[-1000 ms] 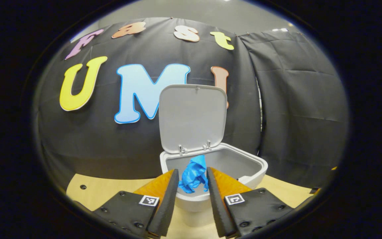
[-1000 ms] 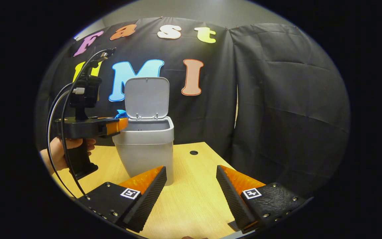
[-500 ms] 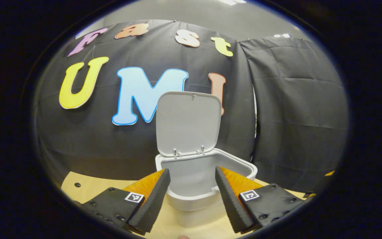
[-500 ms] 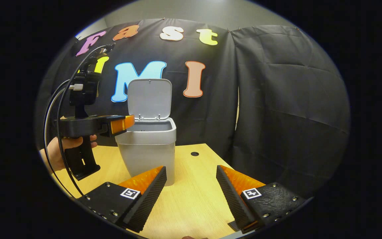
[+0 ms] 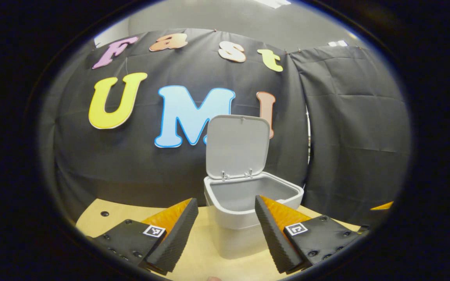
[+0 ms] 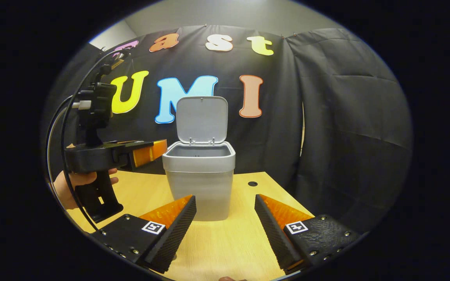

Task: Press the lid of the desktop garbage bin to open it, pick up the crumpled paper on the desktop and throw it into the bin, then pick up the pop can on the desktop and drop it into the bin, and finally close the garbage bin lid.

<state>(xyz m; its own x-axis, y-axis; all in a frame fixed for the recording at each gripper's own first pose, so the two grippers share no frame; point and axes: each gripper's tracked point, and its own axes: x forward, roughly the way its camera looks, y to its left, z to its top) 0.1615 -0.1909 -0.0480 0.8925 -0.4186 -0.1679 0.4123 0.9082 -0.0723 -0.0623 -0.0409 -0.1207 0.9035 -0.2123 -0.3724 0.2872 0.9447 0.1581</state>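
The grey garbage bin (image 5: 248, 218) stands on the wooden table with its lid (image 5: 237, 146) raised upright at the back. In the left gripper view my left gripper (image 5: 225, 230) is open and empty, its fingers level with the bin's near rim. In the right gripper view the bin (image 6: 200, 181) sits ahead in the middle, lid (image 6: 201, 119) up, and my right gripper (image 6: 225, 228) is open above the table in front of it. There the left gripper (image 6: 147, 152), held by a hand (image 6: 74, 183), hangs just left of the bin's rim.
The wooden table (image 6: 225, 246) runs under both grippers, with a round hole (image 6: 252, 183) right of the bin and another hole (image 5: 104, 214) at the left. Black cloth walls close off the back and right side. Cables (image 6: 59, 128) loop from the left gripper.
The left gripper opened and the blue crumpled paper it held over the bin went out of sight. It then drew back left from the bin. The right gripper's view turned so the bin sits centred.
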